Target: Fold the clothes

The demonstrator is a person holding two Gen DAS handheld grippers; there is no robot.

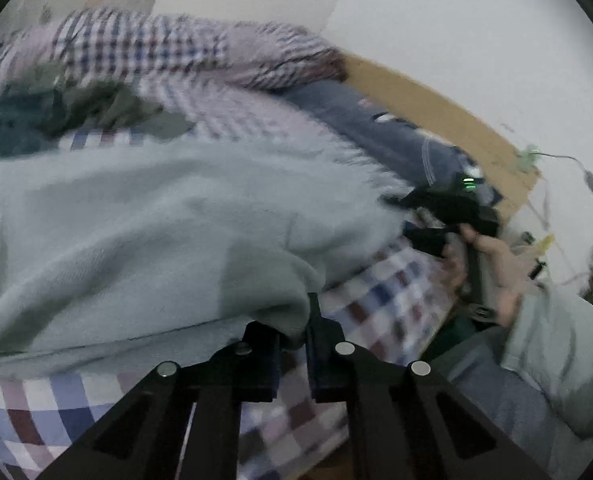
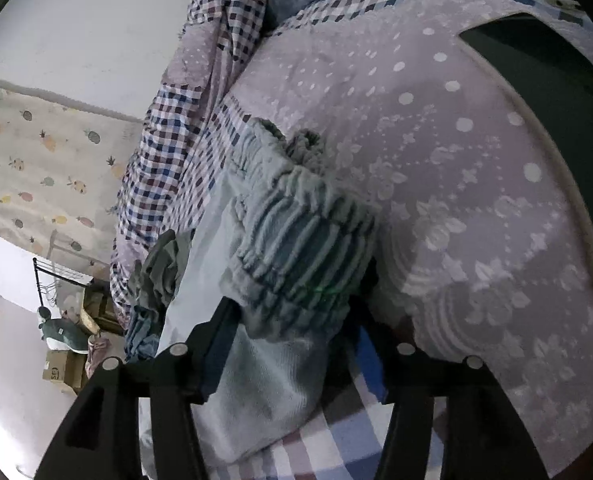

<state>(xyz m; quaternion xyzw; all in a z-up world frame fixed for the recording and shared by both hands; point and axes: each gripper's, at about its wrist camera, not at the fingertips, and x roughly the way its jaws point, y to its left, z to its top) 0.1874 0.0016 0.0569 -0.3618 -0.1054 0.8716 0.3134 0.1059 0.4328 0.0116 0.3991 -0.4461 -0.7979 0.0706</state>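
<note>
While both claws work the same pale green sweater (image 1: 136,232), it lies spread over a checked bedsheet (image 1: 380,292) on the bed. Left claw (image 1: 292,344): fingers pressed close on a bunched fold of the sweater's edge, cloth pinched between them. Right claw (image 2: 292,320): fingers set on either side of the ribbed cuff (image 2: 304,240), the sleeve running down between them; gripping it. From the left wrist view, a hand (image 1: 492,276) holds the right claw's handle at the sweater's far side. Dark green clothes (image 1: 28,120) heaped beyond the sweater. Lilac dotted quilt (image 2: 476,160) lies beside the cuff. Fruit-print curtain (image 2: 44,176) hangs on the wall behind.
</note>
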